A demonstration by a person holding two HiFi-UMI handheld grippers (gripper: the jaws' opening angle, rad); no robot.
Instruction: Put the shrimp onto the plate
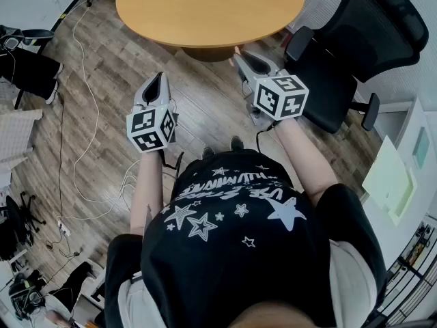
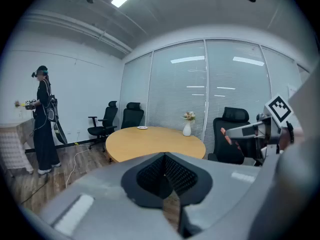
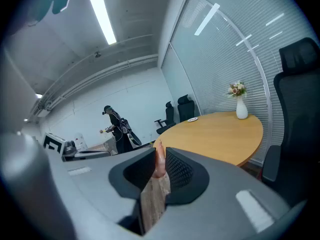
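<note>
A thin pink shrimp (image 3: 159, 160) stands upright between the pads of my right gripper (image 3: 160, 153), which is shut on it. In the head view that gripper (image 1: 240, 55) is held in the air just short of the near edge of the round wooden table (image 1: 205, 5). From the left gripper view the shrimp (image 2: 229, 138) shows as a pink bit at its tip. A small white plate (image 2: 142, 128) lies on the far side of the table (image 3: 220, 131), well away from both grippers. My left gripper (image 1: 160, 79) hangs over the floor, jaws together and empty.
A white vase with flowers (image 3: 240, 107) stands on the table. A black office chair (image 1: 348, 53) is close on the right, and more chairs (image 2: 117, 116) stand behind the table. Cables (image 1: 85, 80) run over the wooden floor at the left. Another person (image 2: 44, 119) stands by the far wall.
</note>
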